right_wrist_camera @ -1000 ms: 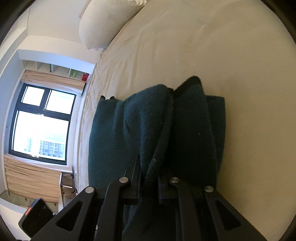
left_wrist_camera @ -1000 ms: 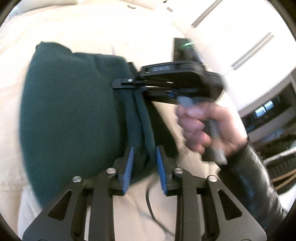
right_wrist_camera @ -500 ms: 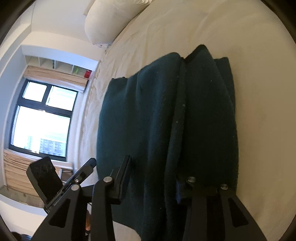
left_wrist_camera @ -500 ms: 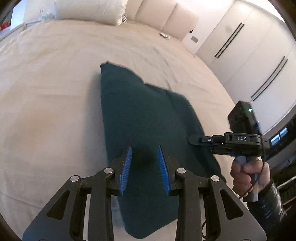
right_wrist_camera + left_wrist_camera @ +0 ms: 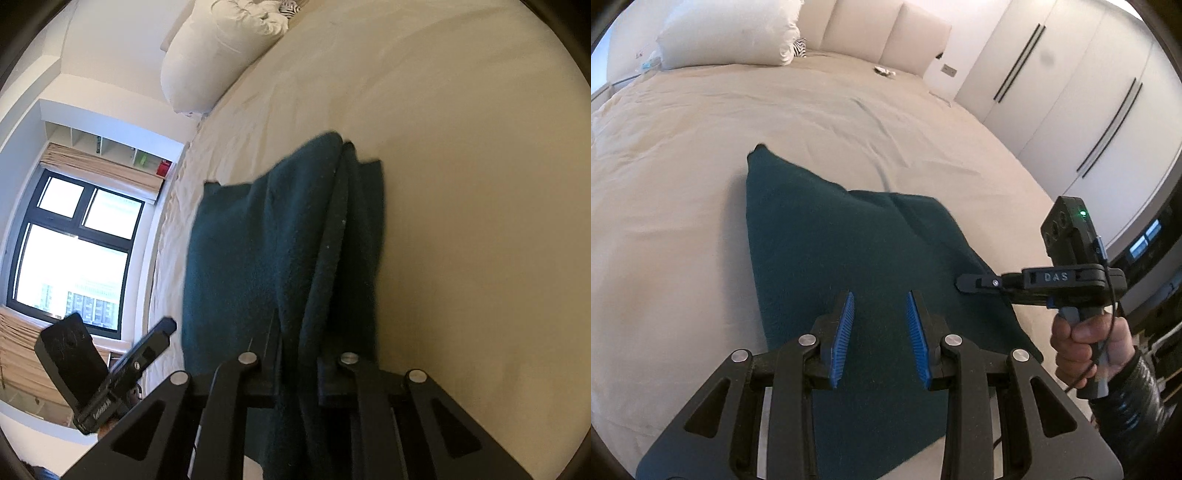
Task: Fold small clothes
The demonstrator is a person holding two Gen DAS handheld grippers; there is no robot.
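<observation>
A: Since a second ago the left gripper [image 5: 879, 332] has pulled back off the dark green fleece garment [image 5: 849, 258]; its blue pads are spread, nothing between them.

B: Right gripper [image 5: 295, 373]?

A: Jaws closing, pinching a bunched fold of the garment's edge. Garment lies on the cream bedsheet [image 5: 683, 184] (white pillow [image 5: 727, 33] far off, nothing blocking).

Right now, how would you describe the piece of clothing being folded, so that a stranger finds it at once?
Look at the wide cream bed with white pillows at its head. On its near part lies one dark green fleece garment, partly folded. It is the only dark thing on the pale sheet, and the right gripper pinches its edge.
</observation>
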